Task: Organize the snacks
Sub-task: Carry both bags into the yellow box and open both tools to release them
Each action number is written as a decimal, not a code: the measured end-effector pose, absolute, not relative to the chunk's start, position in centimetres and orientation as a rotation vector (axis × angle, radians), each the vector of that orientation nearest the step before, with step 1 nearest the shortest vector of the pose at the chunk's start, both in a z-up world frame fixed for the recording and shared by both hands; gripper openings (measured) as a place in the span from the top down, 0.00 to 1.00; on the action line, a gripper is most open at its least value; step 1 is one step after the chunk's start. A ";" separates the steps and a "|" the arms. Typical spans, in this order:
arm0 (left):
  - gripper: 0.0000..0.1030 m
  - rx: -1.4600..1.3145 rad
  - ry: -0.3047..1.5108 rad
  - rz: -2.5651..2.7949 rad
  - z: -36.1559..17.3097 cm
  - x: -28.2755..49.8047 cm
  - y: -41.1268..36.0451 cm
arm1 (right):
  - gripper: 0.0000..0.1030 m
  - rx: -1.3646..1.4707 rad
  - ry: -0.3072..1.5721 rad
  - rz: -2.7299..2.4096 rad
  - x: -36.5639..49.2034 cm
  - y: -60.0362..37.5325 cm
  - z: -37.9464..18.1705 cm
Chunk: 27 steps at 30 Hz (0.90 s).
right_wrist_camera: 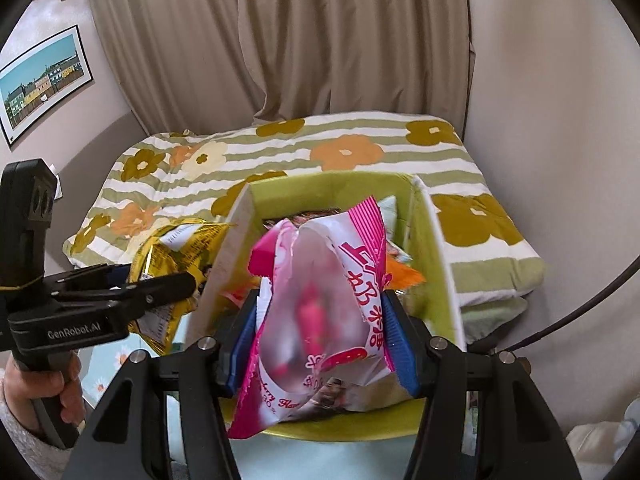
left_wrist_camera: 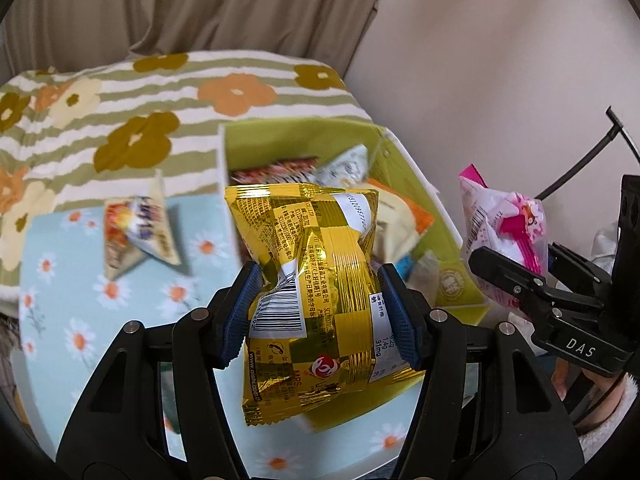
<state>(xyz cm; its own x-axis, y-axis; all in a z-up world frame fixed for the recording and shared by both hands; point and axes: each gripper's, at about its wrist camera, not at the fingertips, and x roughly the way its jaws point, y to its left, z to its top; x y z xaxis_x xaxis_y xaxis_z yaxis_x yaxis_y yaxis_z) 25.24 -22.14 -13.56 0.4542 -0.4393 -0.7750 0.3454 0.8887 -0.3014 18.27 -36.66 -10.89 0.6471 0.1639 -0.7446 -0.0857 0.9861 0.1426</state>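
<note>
Above the green box [left_wrist_camera: 404, 184], your left gripper [left_wrist_camera: 320, 308] clenched the gold snack bag [left_wrist_camera: 320, 264]; your right gripper [right_wrist_camera: 320, 340] clenched the pink one [right_wrist_camera: 320, 304].

A gold bag [left_wrist_camera: 316, 280] with black print is seen, a pink-and-white bag [right_wrist_camera: 320, 312], a lime-green box [right_wrist_camera: 332, 188], a green-striped quilt [left_wrist_camera: 120, 120] with orange and olive flowers, a pale-blue daisy cloth [left_wrist_camera: 64, 280], and beige curtains [right_wrist_camera: 320, 40]

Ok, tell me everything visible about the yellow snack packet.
The yellow snack packet is a shiny gold foil pouch with crimped ends, printed text and a white barcode panel. The left gripper pinches it at mid-body between blue pads, crumpling it. It hangs off the surface at the near left edge of the green box.
</note>
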 end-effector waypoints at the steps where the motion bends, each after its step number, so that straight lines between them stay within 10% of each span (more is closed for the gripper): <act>1: 0.45 -0.101 0.990 -0.484 -13.8 25.2 -22.6 | 0.48 0.099 0.862 0.143 18.3 -37.2 -11.1; 8: 0.43 -0.069 1.032 -0.488 -15.8 24.5 -25.4 | 0.48 0.143 0.898 0.159 18.2 -39.7 -12.7; 12: 0.01 -0.052 1.040 -0.473 -16.3 24.3 -25.5 | 0.48 0.159 0.904 0.159 18.1 -40.3 -13.1; 27: 0.01 -0.050 0.980 -0.399 -14.6 22.1 -21.2 | 0.46 0.160 0.926 0.166 18.6 -39.5 -14.0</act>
<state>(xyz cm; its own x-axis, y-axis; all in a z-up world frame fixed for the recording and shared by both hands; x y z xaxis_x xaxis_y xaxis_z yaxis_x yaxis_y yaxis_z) 22.10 -21.23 -14.58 0.4909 -0.3505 -0.7976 0.3060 0.9265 -0.2189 18.58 -39.49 -14.00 0.5898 0.2108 -0.7795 -0.0738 0.9754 0.2079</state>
